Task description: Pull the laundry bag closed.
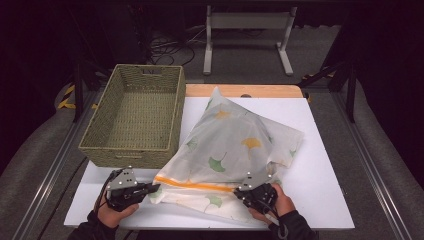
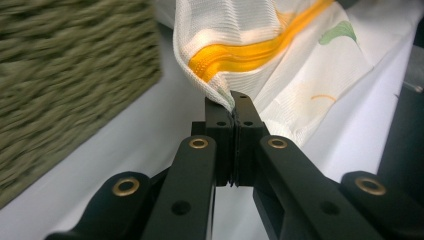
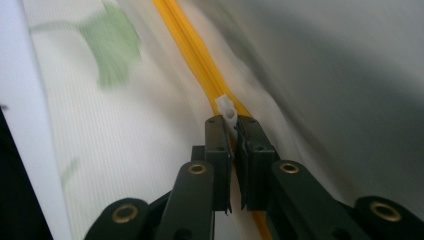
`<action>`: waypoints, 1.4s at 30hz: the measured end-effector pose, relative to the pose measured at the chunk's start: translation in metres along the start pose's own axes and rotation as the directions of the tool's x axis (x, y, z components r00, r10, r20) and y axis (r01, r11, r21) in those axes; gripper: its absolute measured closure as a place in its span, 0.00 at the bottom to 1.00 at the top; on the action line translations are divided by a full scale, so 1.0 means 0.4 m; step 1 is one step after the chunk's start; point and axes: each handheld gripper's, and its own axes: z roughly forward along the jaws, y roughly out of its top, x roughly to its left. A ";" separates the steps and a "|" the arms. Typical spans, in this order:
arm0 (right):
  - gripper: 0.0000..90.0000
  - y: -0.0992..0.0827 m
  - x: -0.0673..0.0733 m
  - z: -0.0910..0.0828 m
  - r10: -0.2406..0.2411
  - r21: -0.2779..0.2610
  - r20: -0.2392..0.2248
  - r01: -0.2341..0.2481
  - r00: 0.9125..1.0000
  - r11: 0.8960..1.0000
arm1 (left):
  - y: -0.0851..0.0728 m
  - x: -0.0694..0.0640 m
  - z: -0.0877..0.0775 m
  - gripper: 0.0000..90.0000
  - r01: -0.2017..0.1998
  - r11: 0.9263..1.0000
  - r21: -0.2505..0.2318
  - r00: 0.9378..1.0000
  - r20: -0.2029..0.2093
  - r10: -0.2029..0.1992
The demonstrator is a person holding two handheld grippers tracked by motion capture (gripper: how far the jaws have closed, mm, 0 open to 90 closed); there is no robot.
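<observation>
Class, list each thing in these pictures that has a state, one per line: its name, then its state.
Basket: upright, empty.
Pillowcase: on the table, bulging, near edge lifted.
Zip: looks closed along the visible stretch.
Zip pull: pinched in the right gripper.
Left gripper: shut on the pillowcase corner.
Right gripper: shut on the zip pull.

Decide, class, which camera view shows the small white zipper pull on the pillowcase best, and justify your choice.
The right gripper view: the zipper pull sits close up on the orange zipper, pinched between the right gripper jaws. The high view gives the zipper as a thin line, the pull too small to tell. The left gripper view shows zipper tape, no pull.
</observation>
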 end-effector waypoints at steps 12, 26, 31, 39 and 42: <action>0.95 -0.133 -0.053 -0.089 0.092 0.018 0.074 -0.094 0.993 0.995 | -0.027 0.025 -0.024 0.98 0.032 0.999 0.009 0.999 -0.027 -0.032; 0.95 -0.150 -0.069 -0.108 0.094 0.006 0.133 -0.096 0.987 0.995 | -0.025 0.010 -0.021 0.98 0.012 1.000 0.016 1.000 -0.028 -0.012; 0.95 -0.153 -0.085 -0.117 0.103 -0.005 0.170 -0.104 0.980 0.995 | -0.008 -0.005 -0.038 0.98 -0.006 1.000 -0.021 0.999 -0.039 0.005; 1.00 -0.166 -0.115 -0.120 0.055 0.051 0.331 -0.076 0.942 0.996 | -0.018 0.022 -0.049 0.98 0.034 0.999 -0.030 0.994 -0.101 -0.037; 1.00 -0.191 -0.161 -0.147 0.237 -0.111 0.177 -0.220 0.955 0.969 | -0.020 0.025 -0.049 0.97 0.025 0.999 -0.035 0.998 -0.055 -0.027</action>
